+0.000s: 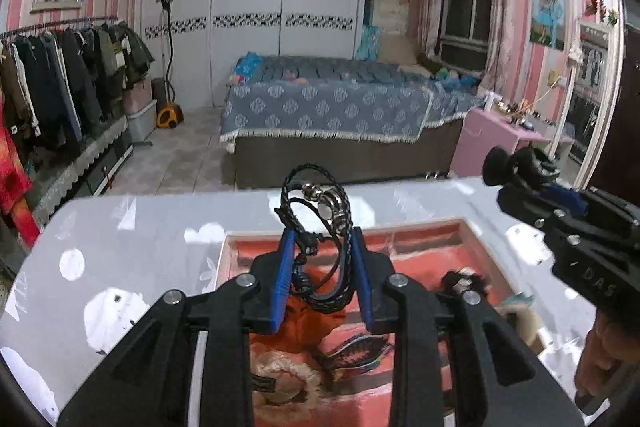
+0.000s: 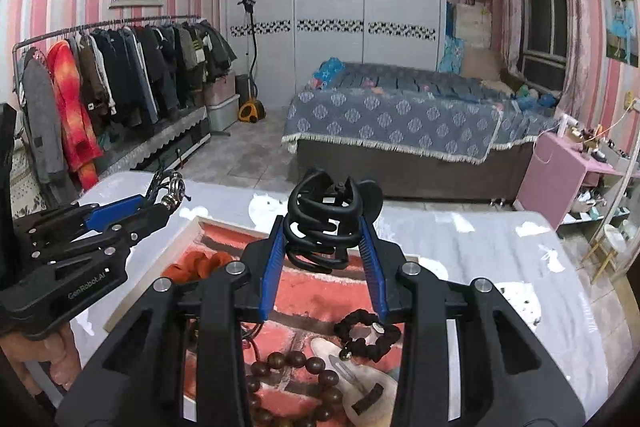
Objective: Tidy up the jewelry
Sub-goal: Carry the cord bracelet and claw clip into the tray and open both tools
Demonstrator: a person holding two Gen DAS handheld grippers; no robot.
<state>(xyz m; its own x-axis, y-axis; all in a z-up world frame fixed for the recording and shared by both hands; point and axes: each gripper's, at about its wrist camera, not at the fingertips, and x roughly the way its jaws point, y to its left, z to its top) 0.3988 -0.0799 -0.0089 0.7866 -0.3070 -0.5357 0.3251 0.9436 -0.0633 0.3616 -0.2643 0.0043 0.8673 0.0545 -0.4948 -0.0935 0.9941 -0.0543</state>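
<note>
The left gripper [image 1: 322, 267] pinches a black braided bracelet [image 1: 318, 227] between its fingers, lifted above the pink tray [image 1: 432, 227] that sits on the worktop [image 1: 140, 247]; the right gripper [image 2: 326, 263] pinches a black claw hair clip [image 2: 324, 223], also held over the tray; both things stand upright out of the fingers, so each must go down and forward; the left seems nearer the tray's far left corner, the right nearer its far right side.

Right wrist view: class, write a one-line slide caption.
Right gripper holds a black claw hair clip above the pink jewelry tray; left gripper holds a bracelet.
</note>
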